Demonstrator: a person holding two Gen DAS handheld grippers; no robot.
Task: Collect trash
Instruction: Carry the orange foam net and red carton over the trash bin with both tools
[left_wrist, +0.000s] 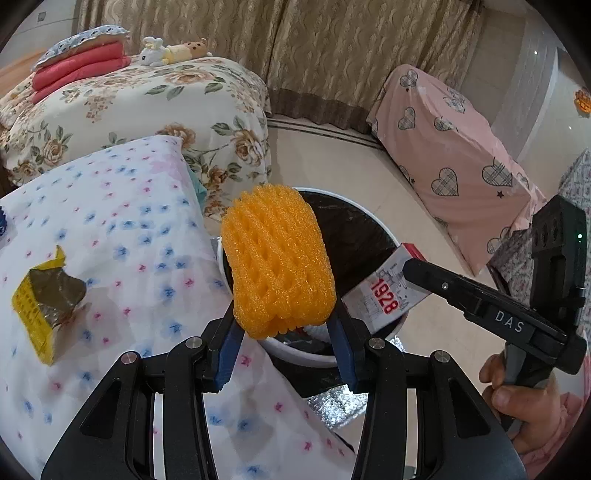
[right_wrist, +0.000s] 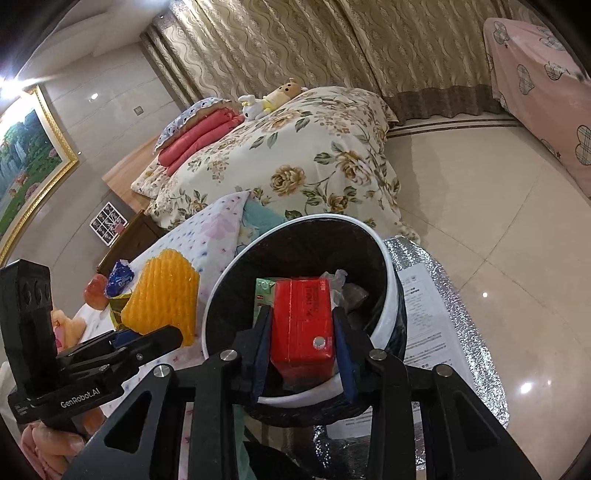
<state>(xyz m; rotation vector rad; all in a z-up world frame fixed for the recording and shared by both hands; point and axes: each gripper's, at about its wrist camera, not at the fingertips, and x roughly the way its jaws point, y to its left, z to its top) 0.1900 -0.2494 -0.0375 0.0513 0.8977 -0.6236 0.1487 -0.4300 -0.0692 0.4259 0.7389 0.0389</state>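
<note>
Left claw (left_wrist: 284, 325) pinches an orange foam net (left_wrist: 279, 262) by its lower end, blue pads (left_wrist: 231, 345) pressed in on both sides — net sticks up and hangs right at the near-left rim of the bin (left_wrist: 295, 352), partly over the opening. In the right view the same net (right_wrist: 162, 295) shows left of the bin (right_wrist: 389, 295), over the dotted cloth (right_wrist: 207, 236).

Right claw (right_wrist: 301, 347) is closed on a red-and-white carton (right_wrist: 301, 325), jaws on its two sides, held over the bin's near rim. From the left view the carton (left_wrist: 384, 295) shows its white face with "1928" in red, tilted, at the bin's right edge, with the right claw (left_wrist: 417, 271) gripping it from the right.

Bin is white with a black liner; inside it, a green-and-white box (right_wrist: 264, 293) and crumpled clear plastic (right_wrist: 338, 282) behind the carton.

Still on the surface, on the dotted cloth (left_wrist: 110, 229): a torn yellow wrapper (left_wrist: 46, 301), well left of the bin. Farther along in the right view, a blue wrapper (right_wrist: 120, 280) and an apple-like fruit (right_wrist: 96, 295).

Silver foil sheet (right_wrist: 443, 280) with a paper (right_wrist: 424, 314) on it lies under and beside the bin.
</note>
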